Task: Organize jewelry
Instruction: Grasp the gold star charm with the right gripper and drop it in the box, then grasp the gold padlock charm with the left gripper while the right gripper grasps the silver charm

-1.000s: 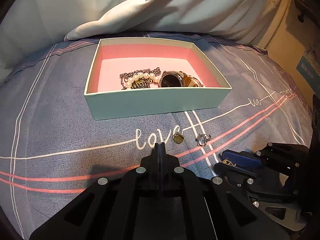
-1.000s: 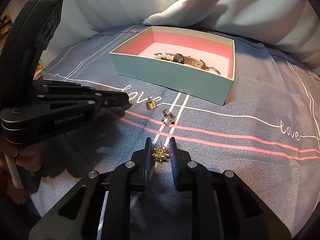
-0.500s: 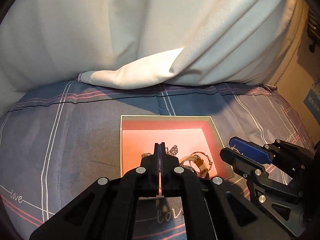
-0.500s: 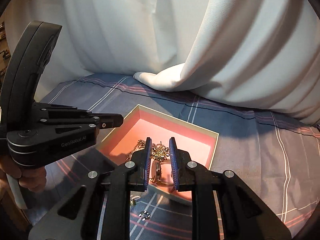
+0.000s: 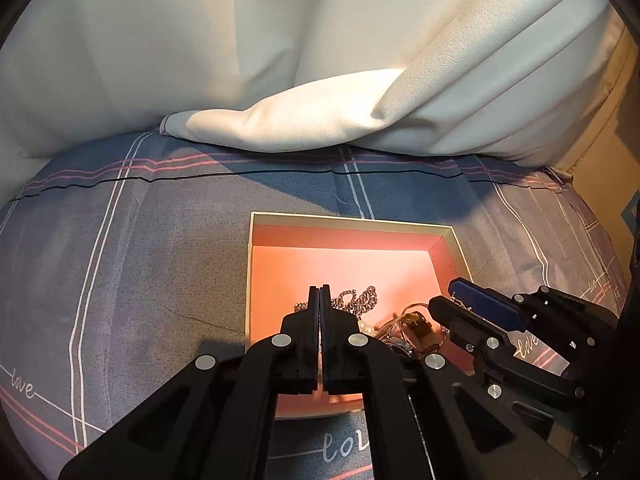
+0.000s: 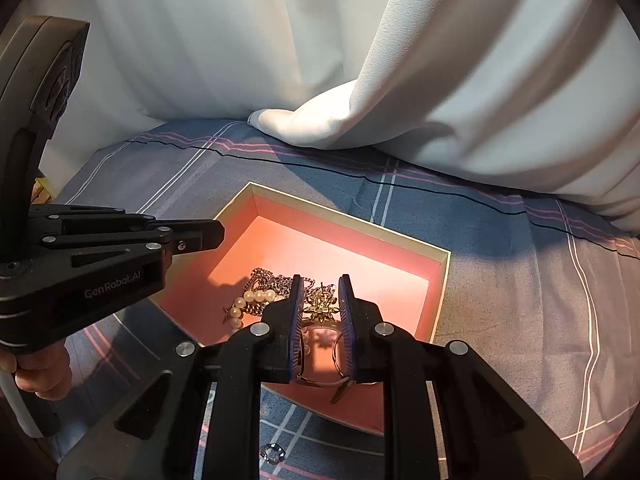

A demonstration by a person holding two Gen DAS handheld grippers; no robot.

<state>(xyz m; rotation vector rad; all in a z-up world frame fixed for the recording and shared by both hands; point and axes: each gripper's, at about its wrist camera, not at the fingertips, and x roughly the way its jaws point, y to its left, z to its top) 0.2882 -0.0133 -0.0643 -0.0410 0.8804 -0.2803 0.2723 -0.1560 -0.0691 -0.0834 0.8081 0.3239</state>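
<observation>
Two grippers hang over an open box on the bed. From the left wrist view, the left gripper (image 5: 319,300) has its jaws pressed together with nothing between them, above the near left part of the pink-lined box (image 5: 352,224), where a chain necklace (image 5: 356,298) lies on the floor. The right gripper (image 5: 452,300) reaches in over the box's right wall. From the right wrist view, the right gripper (image 6: 320,300) has its jaws narrowly apart, holding a gold star-shaped brooch (image 6: 320,306) above the box's (image 6: 344,212) near half. Beneath lie a pearl strand (image 6: 252,300) and a watch (image 6: 320,344). A silver ring (image 6: 272,452) rests on the bedsheet (image 6: 500,320) just outside the box's near wall.
</observation>
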